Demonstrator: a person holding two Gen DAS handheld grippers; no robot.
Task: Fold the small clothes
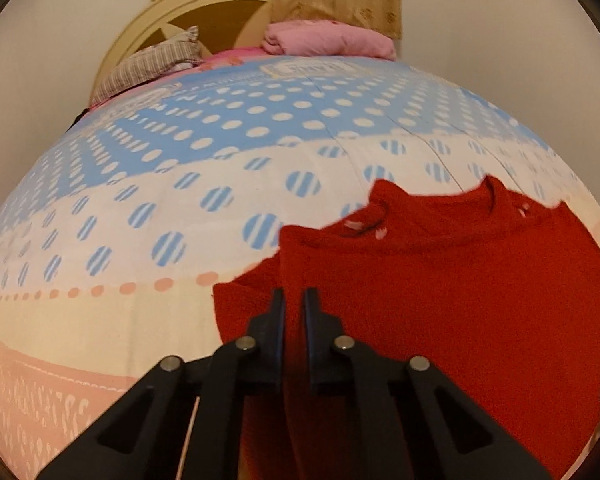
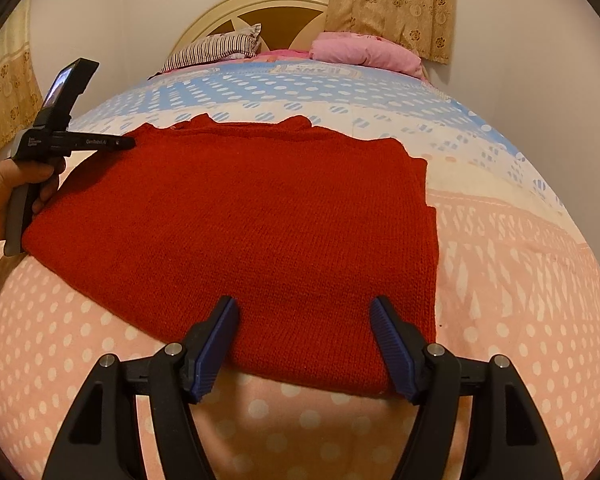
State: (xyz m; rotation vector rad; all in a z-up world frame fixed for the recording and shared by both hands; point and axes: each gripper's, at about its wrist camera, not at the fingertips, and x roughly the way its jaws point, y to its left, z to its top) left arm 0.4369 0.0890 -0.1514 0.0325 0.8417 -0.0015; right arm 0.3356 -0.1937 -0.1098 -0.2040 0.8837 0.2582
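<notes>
A red knitted sweater (image 2: 240,216) lies spread on the bed, its neck toward the headboard. My left gripper (image 1: 294,300) is shut on a fold of the sweater (image 1: 460,280) at its left edge, near the shoulder. In the right wrist view the left gripper (image 2: 130,143) shows at the sweater's upper left corner, held by a hand. My right gripper (image 2: 304,312) is open and empty, its blue pads (image 2: 220,336) just above the sweater's near hem.
The bed sheet (image 2: 520,280) is pink and blue with white dots. A striped pillow (image 2: 216,50) and a pink blanket (image 2: 364,52) lie at the cream headboard (image 2: 260,4). Curtains (image 2: 392,4) hang behind.
</notes>
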